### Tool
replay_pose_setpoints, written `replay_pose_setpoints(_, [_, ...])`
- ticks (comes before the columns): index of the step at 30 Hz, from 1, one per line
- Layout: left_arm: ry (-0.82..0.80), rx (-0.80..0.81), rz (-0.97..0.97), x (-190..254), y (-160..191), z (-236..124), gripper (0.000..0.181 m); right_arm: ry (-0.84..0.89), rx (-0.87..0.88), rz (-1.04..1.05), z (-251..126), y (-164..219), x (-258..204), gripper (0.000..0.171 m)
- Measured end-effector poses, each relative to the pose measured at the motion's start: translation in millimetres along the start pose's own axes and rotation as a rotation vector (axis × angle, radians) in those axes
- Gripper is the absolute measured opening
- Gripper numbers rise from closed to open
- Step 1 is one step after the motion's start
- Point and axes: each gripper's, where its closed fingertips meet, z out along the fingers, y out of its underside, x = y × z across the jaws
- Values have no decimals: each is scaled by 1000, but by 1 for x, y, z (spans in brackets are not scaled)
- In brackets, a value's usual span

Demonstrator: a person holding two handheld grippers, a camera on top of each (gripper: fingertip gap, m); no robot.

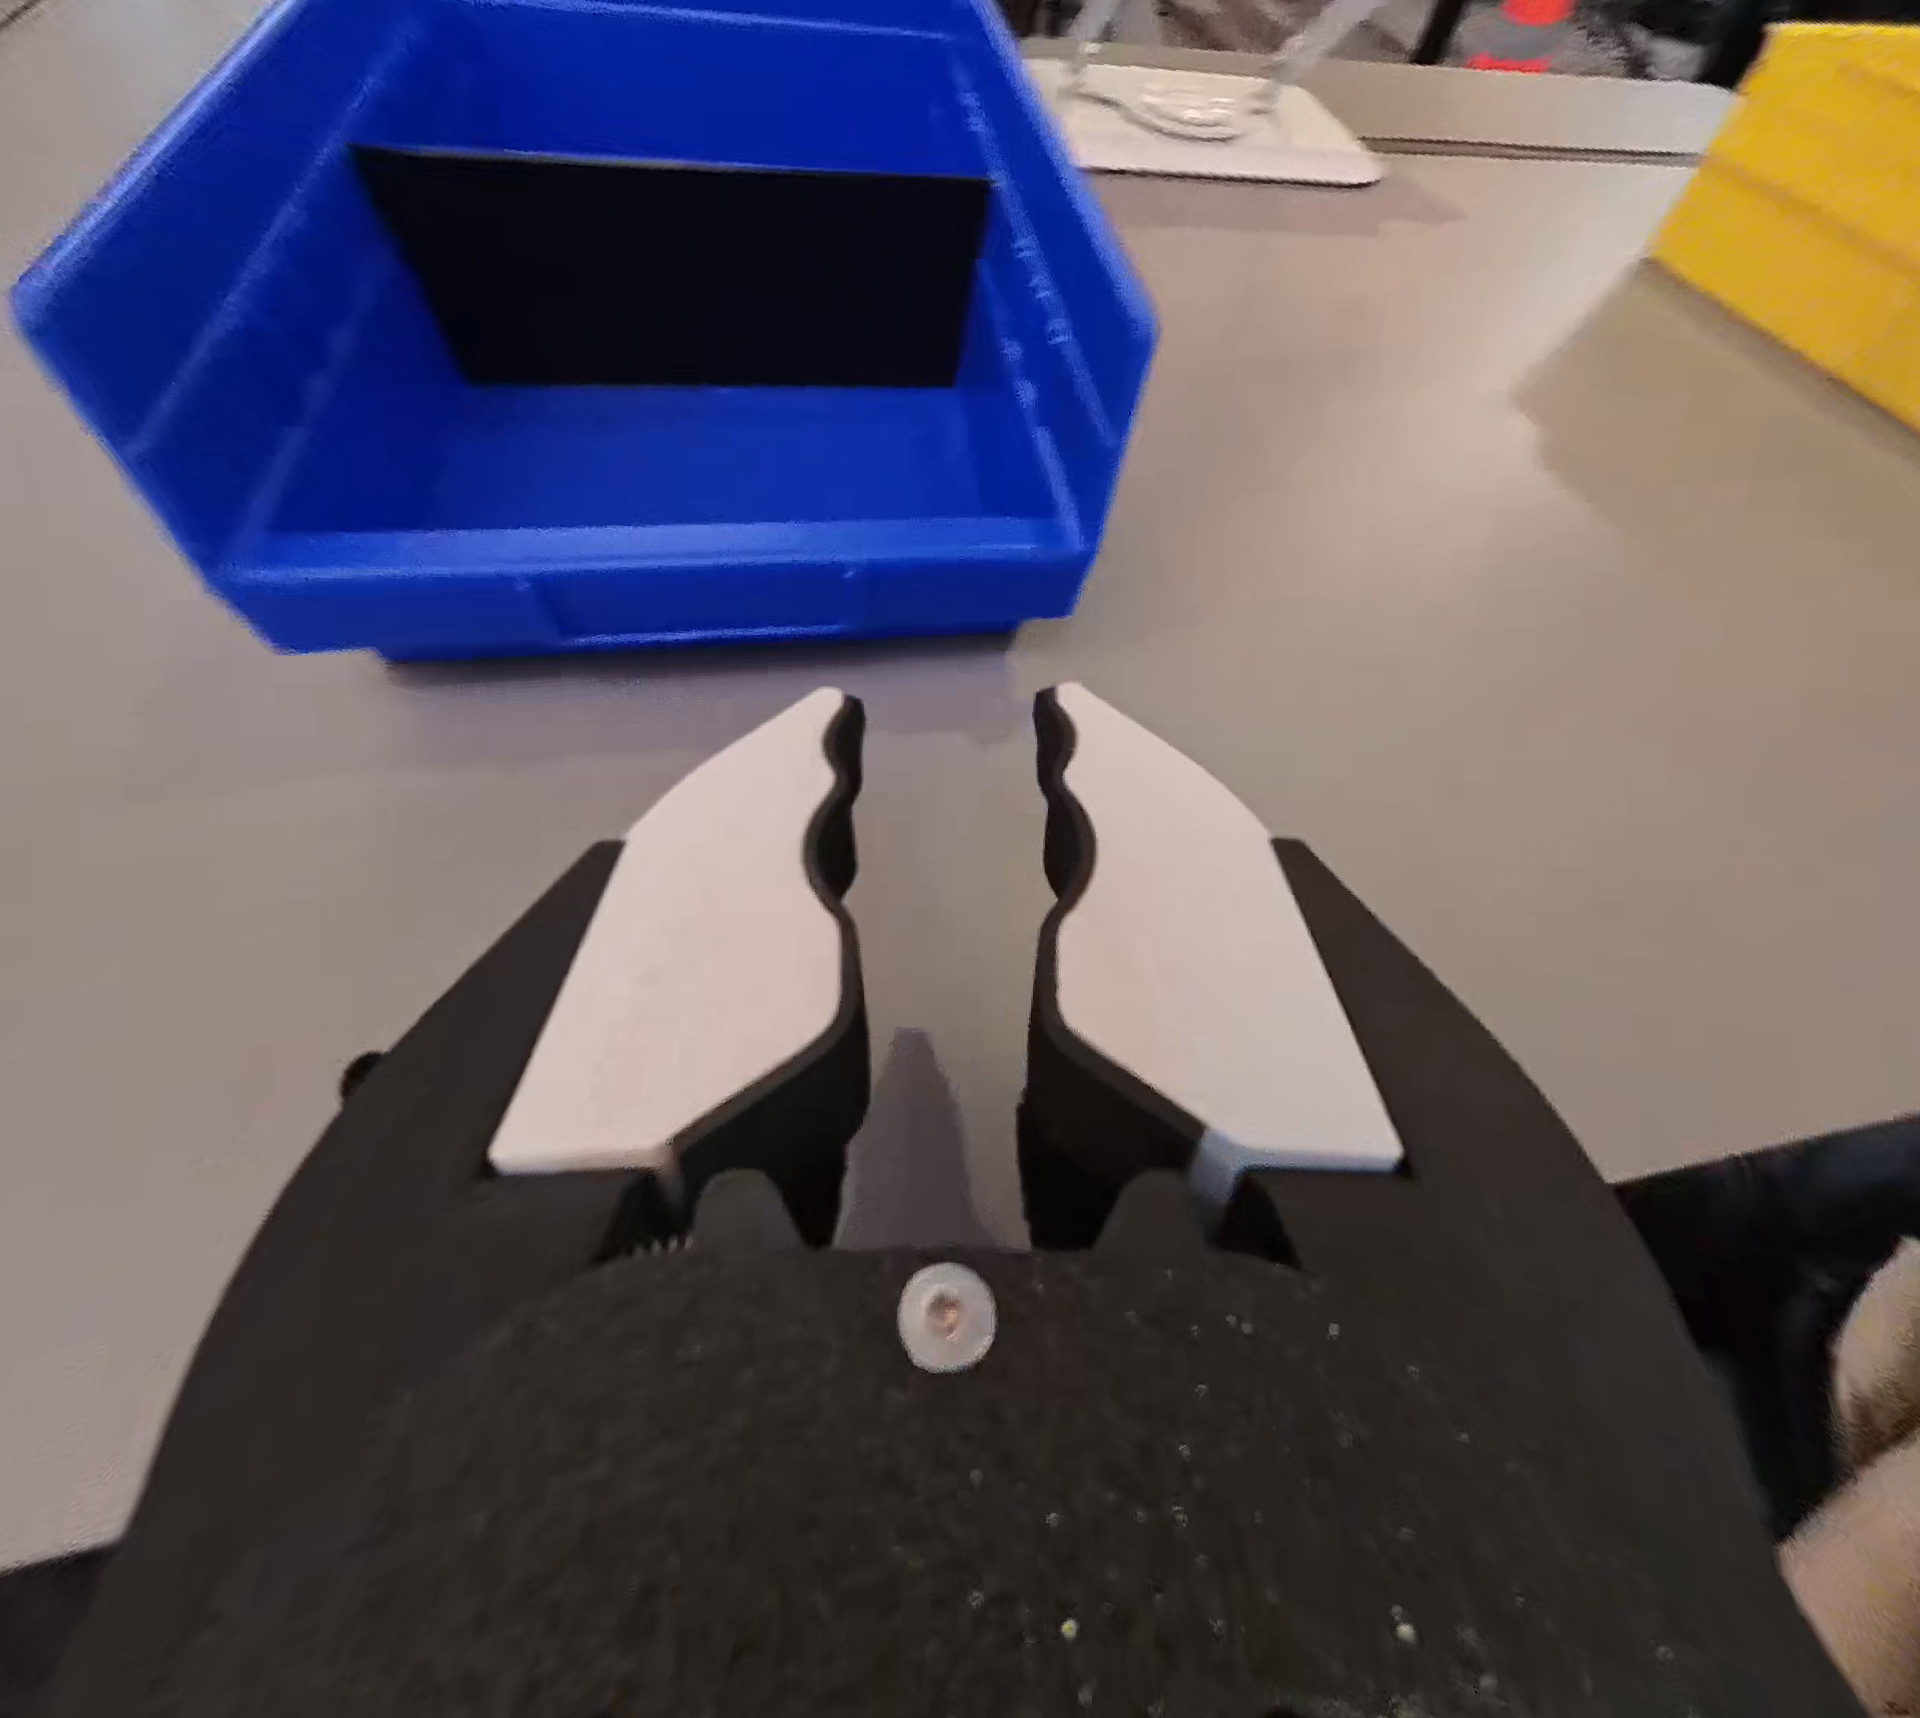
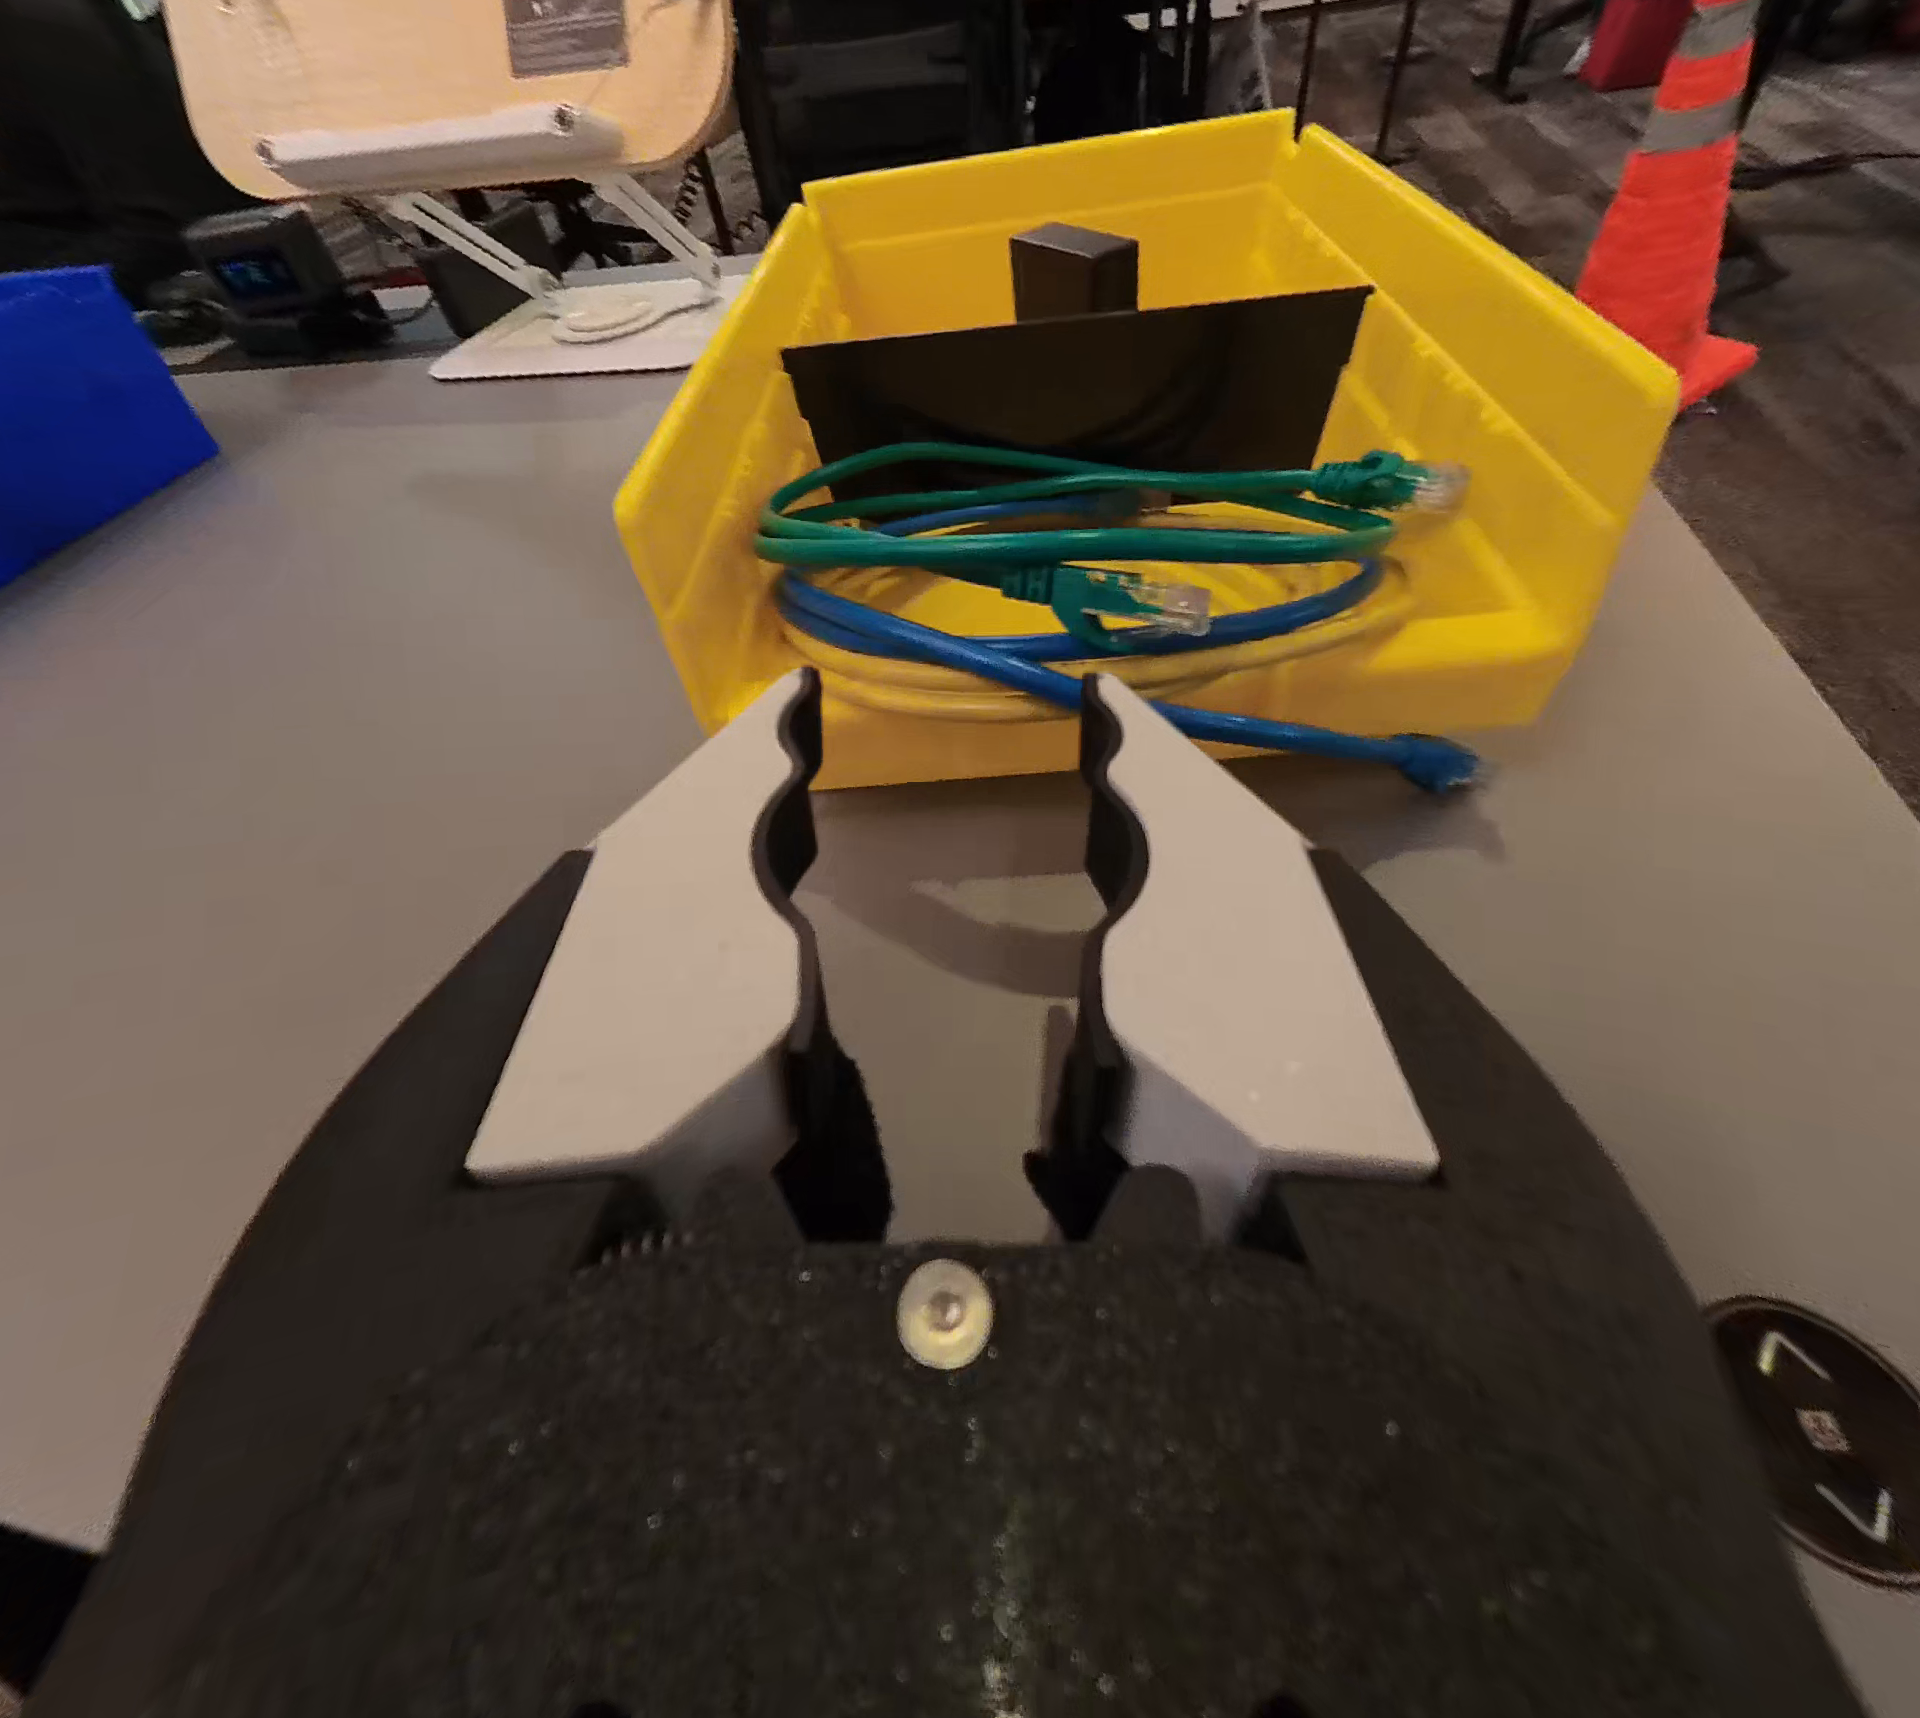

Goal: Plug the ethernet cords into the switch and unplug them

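The black divider [image 2: 1070, 395] in the yellow bin [image 2: 1507, 463] hides the lower part of a dark block [image 2: 1073, 260] behind it, and what that block is cannot be told. The yellow cord [image 2: 935, 692] lies mostly buried under the blue cord [image 2: 1039, 645] and green cord [image 2: 1039, 541]. In the left wrist view the yellow bin [image 1: 1808, 214] is cut off at the right edge, and everything past the blue bin [image 1: 260, 297] is blurred.

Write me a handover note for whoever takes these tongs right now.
Left tongs: open, empty, facing the blue bin, whose front section is bare.
Right tongs: open, empty, just short of the yellow bin.
Green cord, blue cord and yellow cord lie coiled there; the blue plug end hangs out onto the table.
No switch identifiable. Nothing plugged yet; everything remains.
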Motion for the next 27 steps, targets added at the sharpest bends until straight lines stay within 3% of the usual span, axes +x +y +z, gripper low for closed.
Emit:
replay_pose_setpoints(6, [75, -4, 48, 26, 0, 0, 41, 54, -32, -99, -5, -4, 3, 50])
replay_pose_setpoints(9, [40, -2, 88, 20, -8, -3, 60, 74, -41, -130, -8, -5, 5, 50])
replay_pose_setpoints(13, [5, 113, 46, 12, -25, -9, 55, 50, -41, -113, -7, -2, 1, 50])
replay_pose_setpoints(18, [-60, 90, 108, -4, -16, 4, 54, 35, -45, -136, -6, -1, -5, 51])
replay_pose_setpoints(23, [33, 109, 58, 13, -17, 6, 70, 33, -50, -136, -2, -1, -5, 51])
replay_pose_setpoints(27, [44, 57, 73, 20, -10, 5, 60, 8, -31, -147, -4, -2, -16, 51])
